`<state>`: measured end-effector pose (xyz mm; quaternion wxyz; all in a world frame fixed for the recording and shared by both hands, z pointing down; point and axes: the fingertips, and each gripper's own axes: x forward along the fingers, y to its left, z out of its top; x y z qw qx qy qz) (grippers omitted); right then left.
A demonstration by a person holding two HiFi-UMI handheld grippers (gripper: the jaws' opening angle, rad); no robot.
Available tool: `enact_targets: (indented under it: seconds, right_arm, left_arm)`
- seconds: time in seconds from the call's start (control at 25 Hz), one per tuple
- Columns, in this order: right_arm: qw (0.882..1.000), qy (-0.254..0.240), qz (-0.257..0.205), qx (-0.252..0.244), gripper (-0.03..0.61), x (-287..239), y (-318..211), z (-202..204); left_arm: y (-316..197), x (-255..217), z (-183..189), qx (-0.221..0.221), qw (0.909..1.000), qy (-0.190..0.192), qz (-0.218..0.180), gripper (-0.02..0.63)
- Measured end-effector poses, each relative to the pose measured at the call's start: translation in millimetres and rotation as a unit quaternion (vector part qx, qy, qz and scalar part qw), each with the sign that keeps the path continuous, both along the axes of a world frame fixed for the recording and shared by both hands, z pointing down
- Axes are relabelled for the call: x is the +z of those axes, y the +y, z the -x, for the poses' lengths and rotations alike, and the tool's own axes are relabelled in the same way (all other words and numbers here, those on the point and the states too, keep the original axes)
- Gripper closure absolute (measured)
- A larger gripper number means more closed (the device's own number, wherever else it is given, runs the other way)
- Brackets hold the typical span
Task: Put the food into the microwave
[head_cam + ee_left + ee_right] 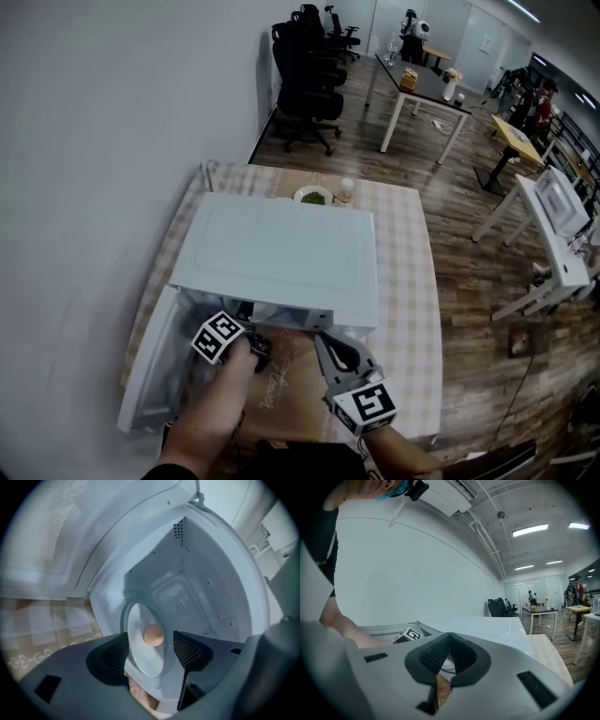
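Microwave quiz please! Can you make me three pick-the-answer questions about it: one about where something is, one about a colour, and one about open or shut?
1. Where is the tan food?
A. inside the microwave
B. on the floor
C. between shut jaws

2. What colour is the microwave?
A. black
B. white
C. red

3. How is its door?
A. shut
B. taken off
C. open

Answers:
1 A: the left gripper view shows it lying on a plate inside the cavity.
2 B: its top and inner walls are white.
3 C: in the head view the door is swung out to the left.
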<state>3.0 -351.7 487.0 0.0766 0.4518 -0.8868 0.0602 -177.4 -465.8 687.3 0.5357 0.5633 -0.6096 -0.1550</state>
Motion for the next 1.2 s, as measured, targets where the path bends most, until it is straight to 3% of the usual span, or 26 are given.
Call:
enact_targets:
  seconds: [0.2,0.4,0.52,0.72,0.88,1.2]
  right_arm:
    - [1.0,0.006,0.008,-0.006,0.569,2,3,0]
    - [0.999,0.023,0.039,0.003,0.569,-1,6,-3]
    - [0.999,0.024,0.035,0.001,0.569,-1,5,-4]
    - [1.0,0.007,0.015,-0.014,0.569,9,5,-2]
    - [0.999,0.014,0.031,-0.015,0.569,10,7,-2]
    - [0.999,0.013,0.033,-0.024,0.569,11,14,2]
  left_arm:
    - [-3,10,-7,0.051,0.9945,-0.089,0.017,0.321]
    - [0,9,-7,0.08,0.9853,-0.151,0.013,0.321]
    - [4,12,-13,0.125,0.9711,-0.203,0.01,0.319]
    - [10,26,-17,0.191,0.9357,-0.294,0.039,0.319]
    - [10,25,-19,0.204,0.9281,-0.311,0.02,0.319]
    - [26,20,-18,0.208,0.9261,-0.313,-0.038,0.319]
